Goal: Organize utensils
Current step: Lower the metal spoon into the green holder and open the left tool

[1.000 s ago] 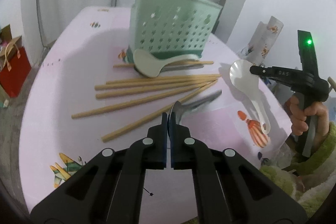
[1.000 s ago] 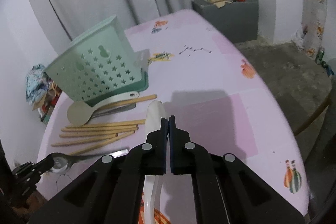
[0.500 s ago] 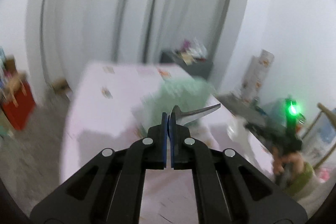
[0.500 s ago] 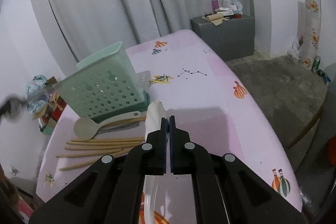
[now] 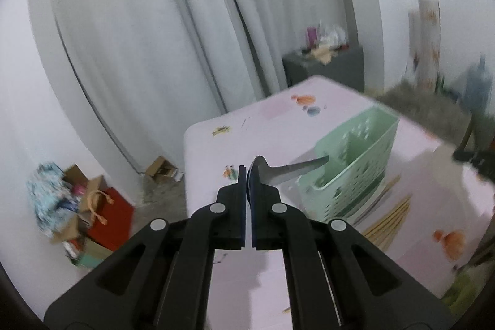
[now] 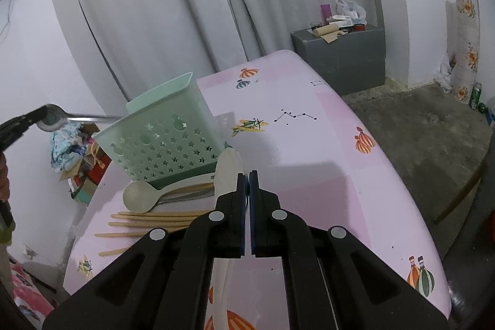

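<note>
The surface [image 6: 309,175] wears a pink cloth printed with small balloons and planes. A green basket [image 6: 167,141] stands on it. Just in front of the basket lie a pale spoon [image 6: 139,196] and a row of wooden chopsticks [image 6: 148,220].

Both wrist views look down, sharing the green basket [image 5: 355,163].

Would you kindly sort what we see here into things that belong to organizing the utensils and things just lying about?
Job: metal spoon in left gripper; white spoon in right gripper; green basket; beige spoon; chopsticks.

Lying about: red bag; grey cabinet; plastic bag; can.
</note>
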Tool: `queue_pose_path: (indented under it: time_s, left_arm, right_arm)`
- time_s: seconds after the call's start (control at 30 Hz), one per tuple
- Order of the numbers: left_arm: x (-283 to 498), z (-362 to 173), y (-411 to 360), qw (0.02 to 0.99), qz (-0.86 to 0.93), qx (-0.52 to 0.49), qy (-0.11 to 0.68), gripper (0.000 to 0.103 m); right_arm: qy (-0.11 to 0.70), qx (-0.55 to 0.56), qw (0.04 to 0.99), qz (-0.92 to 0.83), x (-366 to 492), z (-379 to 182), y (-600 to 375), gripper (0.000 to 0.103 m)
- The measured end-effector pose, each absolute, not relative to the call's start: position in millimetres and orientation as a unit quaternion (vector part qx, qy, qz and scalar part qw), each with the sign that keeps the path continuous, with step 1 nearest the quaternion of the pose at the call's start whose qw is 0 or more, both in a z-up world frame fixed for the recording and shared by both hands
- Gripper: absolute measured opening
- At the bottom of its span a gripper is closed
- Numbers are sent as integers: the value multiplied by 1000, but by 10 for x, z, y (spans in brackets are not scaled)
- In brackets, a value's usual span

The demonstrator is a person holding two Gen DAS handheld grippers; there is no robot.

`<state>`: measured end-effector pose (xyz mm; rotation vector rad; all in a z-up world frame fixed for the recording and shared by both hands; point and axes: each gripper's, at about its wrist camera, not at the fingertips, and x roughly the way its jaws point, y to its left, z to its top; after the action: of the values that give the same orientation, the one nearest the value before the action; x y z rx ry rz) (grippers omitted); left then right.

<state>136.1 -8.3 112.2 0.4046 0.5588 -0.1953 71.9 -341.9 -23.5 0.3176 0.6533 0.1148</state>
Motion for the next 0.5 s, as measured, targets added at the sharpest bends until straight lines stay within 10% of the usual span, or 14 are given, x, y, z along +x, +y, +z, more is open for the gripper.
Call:
queue_pose_path:
  time_s: [0.5]
  left_arm:
    - [1838,920,-331,917,-128,207,317,2]
  right_arm:
    - [324,156,931,63,756,-273,-3376,2]
